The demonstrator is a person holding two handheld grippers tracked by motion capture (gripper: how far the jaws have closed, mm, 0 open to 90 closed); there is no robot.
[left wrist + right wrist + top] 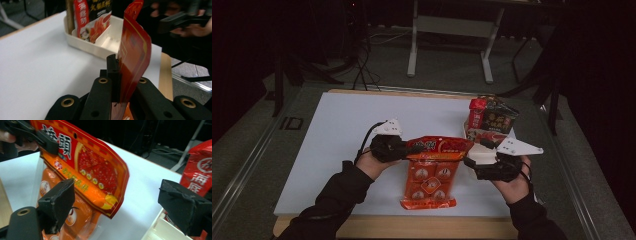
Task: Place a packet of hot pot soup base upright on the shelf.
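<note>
The red and orange plastic snack packet is lifted by its top left corner, which is clamped between the jaws of the left gripper, near the front edge of the white table. The jaws of the right gripper are held wide apart, just beside the packet's top right corner, without touching it. The white compartment tray is seen at the right edge.

Dim room, dark bg; table lit from above, gripper views soft w/ blurred edges
</note>
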